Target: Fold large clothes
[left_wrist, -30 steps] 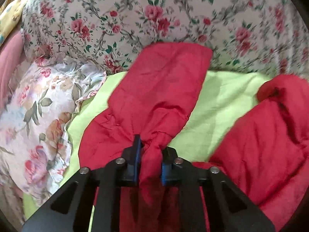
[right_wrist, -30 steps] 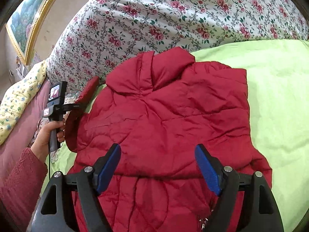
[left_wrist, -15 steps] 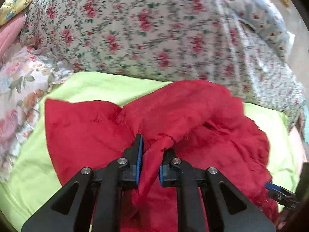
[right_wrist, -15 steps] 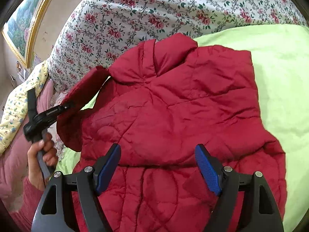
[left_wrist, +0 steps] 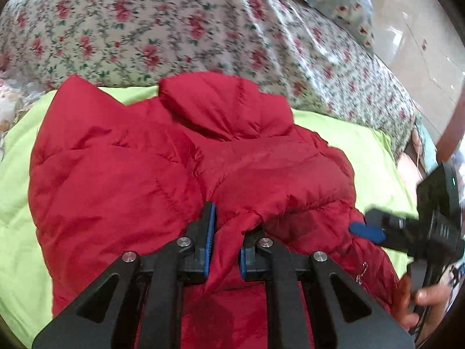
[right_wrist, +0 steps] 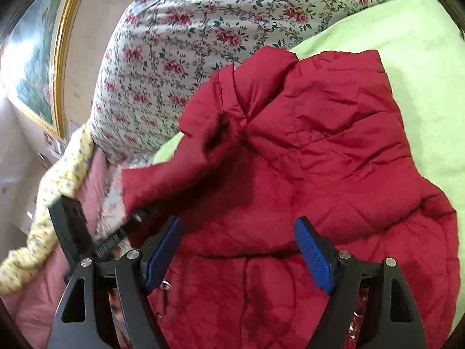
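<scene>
- Left gripper is clamped on the sleeve, folded over the jacket on the bed; puffy fabric might spring back.
- Right gripper hangs apart over the jacket, so nothing's pinning that fold down.

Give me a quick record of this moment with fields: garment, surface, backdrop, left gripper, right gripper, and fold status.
garment: red padded jacket, lying spread out, collar toward the far side
surface: lime green sheet
backdrop: rose-print bedding heaped behind the jacket
left gripper: left gripper shut on the jacket sleeve, holding it over the jacket body
right gripper: right gripper open, hovering above the jacket's lower part, nothing between the pads
fold status: one sleeve being brought across; sleeve not yet released
</scene>
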`<state>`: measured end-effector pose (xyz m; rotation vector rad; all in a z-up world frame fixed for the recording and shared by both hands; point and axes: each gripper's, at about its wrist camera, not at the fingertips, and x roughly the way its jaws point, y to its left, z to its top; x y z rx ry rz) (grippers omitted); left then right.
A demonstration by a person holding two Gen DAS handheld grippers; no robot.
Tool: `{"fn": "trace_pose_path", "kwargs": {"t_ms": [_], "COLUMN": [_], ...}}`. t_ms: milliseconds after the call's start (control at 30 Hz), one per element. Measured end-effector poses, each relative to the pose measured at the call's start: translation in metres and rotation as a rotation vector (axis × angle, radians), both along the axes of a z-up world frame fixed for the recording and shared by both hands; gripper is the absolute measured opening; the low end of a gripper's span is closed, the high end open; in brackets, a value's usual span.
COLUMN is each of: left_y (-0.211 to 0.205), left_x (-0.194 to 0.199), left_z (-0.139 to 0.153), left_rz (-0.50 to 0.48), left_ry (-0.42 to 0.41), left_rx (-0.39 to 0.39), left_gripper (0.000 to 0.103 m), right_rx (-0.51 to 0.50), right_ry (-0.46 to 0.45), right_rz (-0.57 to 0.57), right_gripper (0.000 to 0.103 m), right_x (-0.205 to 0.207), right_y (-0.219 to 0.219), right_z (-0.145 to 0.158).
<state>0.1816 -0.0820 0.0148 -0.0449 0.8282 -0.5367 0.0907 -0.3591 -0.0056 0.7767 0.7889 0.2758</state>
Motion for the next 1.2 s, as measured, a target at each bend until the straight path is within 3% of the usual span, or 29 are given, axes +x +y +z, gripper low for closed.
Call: {"fn": "trace_pose_path", "kwargs": {"t_ms": [167,300,333,433,533,633,700,767,1000,1200], "left_y": [-0.005,-0.005,-0.005,-0.006,-0.003,0.002,0.005,0.009,0.032,0.049], "left_x": [-0.005,-0.005,-0.006,-0.005,-0.006,-0.01,-0.015,-0.019,-0.008,0.028], "left_z": [-0.006,-0.008,-0.009,-0.012,-0.014,-0.012,-0.009,-0.004,0.01,-0.001], "left_rz": [-0.016,-0.025,-0.029,-0.029,-0.047,-0.07,-0.078,-0.074,-0.019,0.056], "left_ry": [0.01,0.019,0.02,0.035,0.063,0.085,0.083,0.065,0.011,0.039], "left_rx": [0.004,0.002,0.007,0.037,0.03,0.007,0.004,-0.002,0.002,0.007], "left_gripper": [0.011,0.011,0.011,0.013,0.024,0.04,0.062,0.07,0.07,0.065], "right_rx": [0.105,0.15,0.153,0.147,0.108,0.055,0.024,0.002,-0.182,-0.25], "right_ry": [-0.013,0.033,0.042,0.054,0.028,-0.004,-0.024,-0.044,-0.088,-0.044], "right_rz": [0.007,0.034,0.039,0.044,0.027,0.016,-0.001,-0.023,-0.086,-0.083], "right_gripper": [0.082,0.077,0.07,0.028,0.015,0.012,0.011,0.01,0.01,0.01], "right_x": [0.023,0.055,0.062,0.075,0.075,0.068,0.061,0.054,0.022,0.012], "right_y": [-0.006,0.0,0.001,0.005,0.006,0.007,0.003,-0.003,-0.022,-0.029], "right_z": [-0.001,-0.013,-0.016,-0.021,-0.016,-0.004,0.004,0.013,0.039,0.02]}}
